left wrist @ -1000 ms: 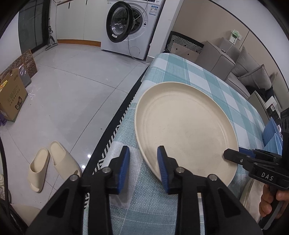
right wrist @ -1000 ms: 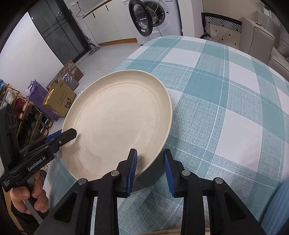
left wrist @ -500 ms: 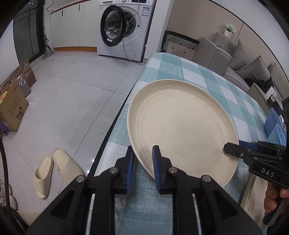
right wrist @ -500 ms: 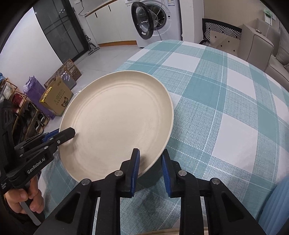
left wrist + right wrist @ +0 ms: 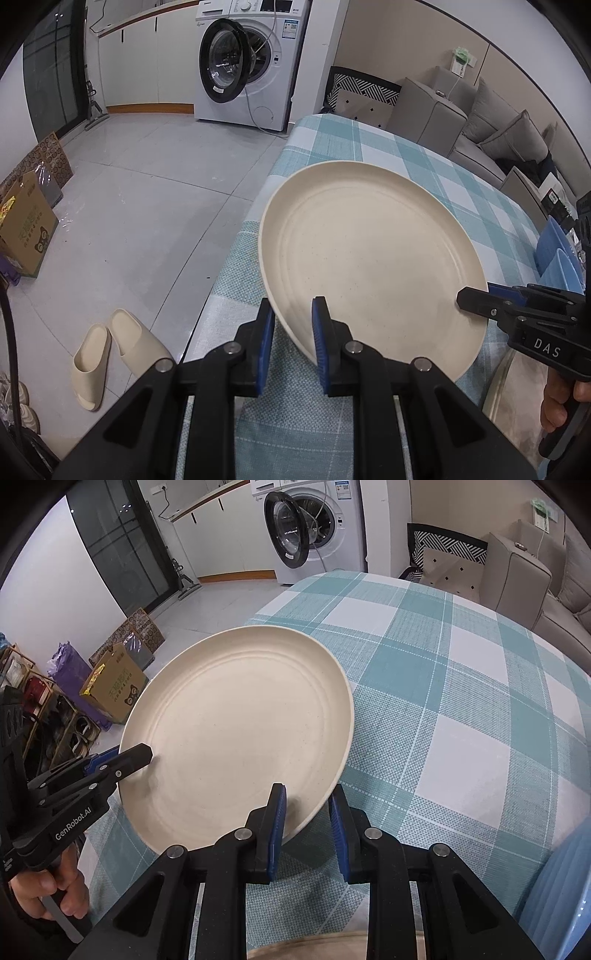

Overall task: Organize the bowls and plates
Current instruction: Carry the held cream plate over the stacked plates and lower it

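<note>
Slippage is the risk: both the left gripper (image 5: 293, 332) and the right gripper (image 5: 306, 818) clench only the near rim of the cream plate (image 5: 369, 254), tilted above the checked tablecloth (image 5: 461, 686), so uneven lifting could twist it free.

Black tool (image 5: 293, 341) arms, blue pads (image 5: 319, 332), silver screws (image 5: 422, 363).

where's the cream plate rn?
Cream plate is raised off the checked tablecloth near the table's floor-side edge, rim pinched by left gripper and right gripper.
</note>
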A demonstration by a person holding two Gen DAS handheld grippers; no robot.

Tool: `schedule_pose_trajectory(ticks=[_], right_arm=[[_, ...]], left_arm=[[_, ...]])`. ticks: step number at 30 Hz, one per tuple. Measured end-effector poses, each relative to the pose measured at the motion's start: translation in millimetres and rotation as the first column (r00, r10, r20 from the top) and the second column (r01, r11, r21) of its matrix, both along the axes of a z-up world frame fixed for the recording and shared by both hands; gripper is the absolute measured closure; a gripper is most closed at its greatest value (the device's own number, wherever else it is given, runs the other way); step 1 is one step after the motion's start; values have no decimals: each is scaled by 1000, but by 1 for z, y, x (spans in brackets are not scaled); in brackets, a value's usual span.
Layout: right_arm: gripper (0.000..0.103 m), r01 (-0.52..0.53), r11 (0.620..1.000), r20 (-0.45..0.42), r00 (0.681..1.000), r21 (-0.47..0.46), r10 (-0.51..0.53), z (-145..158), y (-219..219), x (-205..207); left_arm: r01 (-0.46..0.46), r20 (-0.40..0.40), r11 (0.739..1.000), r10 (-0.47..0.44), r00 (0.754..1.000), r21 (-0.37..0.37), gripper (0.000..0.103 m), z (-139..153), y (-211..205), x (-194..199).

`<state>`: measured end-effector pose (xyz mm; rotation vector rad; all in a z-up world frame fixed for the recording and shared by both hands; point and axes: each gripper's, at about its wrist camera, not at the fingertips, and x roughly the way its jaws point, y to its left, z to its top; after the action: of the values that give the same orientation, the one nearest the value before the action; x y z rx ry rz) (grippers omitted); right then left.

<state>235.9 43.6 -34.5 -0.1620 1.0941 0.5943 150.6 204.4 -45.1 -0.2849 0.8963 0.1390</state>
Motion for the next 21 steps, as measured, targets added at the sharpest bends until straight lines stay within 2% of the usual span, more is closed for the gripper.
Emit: schedule_pose_trajectory(ticks=[21], right_arm=[[79, 58, 997, 37, 998, 41, -59, 31, -49, -12]], left_arm=[[88, 50, 994, -92, 995, 64, 82, 33, -46, -12]])
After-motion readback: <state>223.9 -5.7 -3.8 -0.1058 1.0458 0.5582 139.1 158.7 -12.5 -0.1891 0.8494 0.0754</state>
